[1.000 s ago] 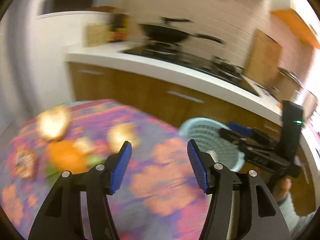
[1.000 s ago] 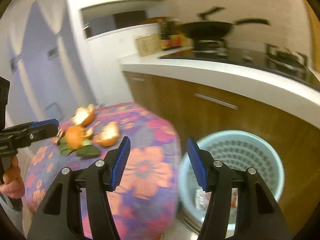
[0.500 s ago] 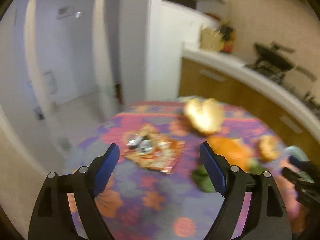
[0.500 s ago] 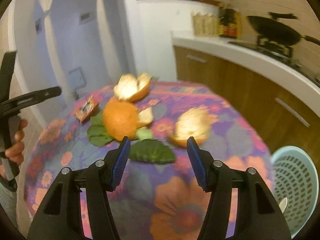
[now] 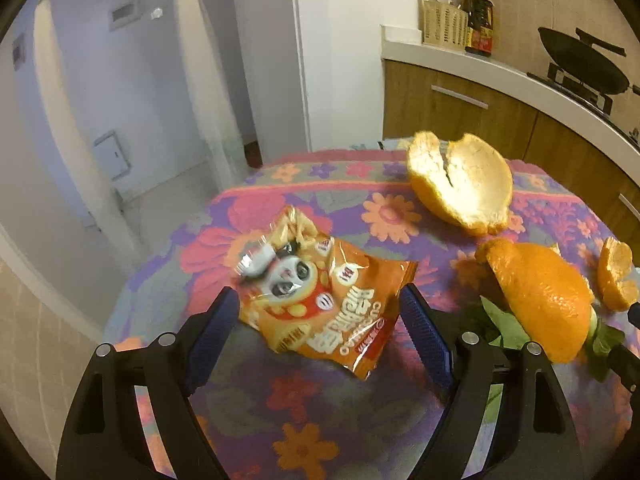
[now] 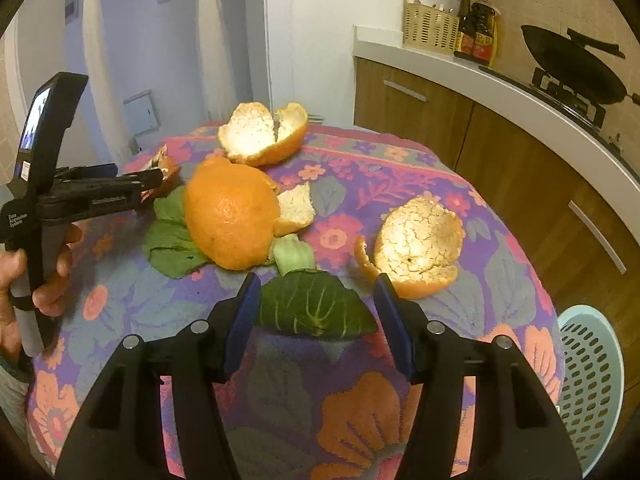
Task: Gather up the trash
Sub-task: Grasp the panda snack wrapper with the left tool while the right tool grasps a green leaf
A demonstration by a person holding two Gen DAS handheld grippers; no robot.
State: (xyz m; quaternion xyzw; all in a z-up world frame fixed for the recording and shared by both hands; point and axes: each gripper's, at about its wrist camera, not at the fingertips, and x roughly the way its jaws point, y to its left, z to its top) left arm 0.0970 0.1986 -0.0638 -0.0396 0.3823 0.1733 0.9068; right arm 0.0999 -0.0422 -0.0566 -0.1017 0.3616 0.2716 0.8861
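Between the wide-spread jaws of the left gripper (image 5: 320, 320) lies one crinkled orange foil snack wrapper (image 5: 320, 304), unpinched, near the round flowered tablecloth's (image 5: 360, 420) far-left rim
Right gripper (image 6: 316, 312), jaws equally wide, frames one dark green leaf (image 6: 316, 308); beyond its tips lie three orange peel pieces (image 6: 230, 214), bare cloth between them; one pale blue slotted plastic bin (image 6: 592, 380) stands right, below the table edge

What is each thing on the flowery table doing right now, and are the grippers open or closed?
Orange snack wrapper: crumpled, torn open, lying between the open fingers.
Left gripper: open, empty.
Right gripper: open, empty.
Dark green leaf: flat on the cloth.
Cupped orange peel: inside up.
Pale blue basket: upright beside the table.
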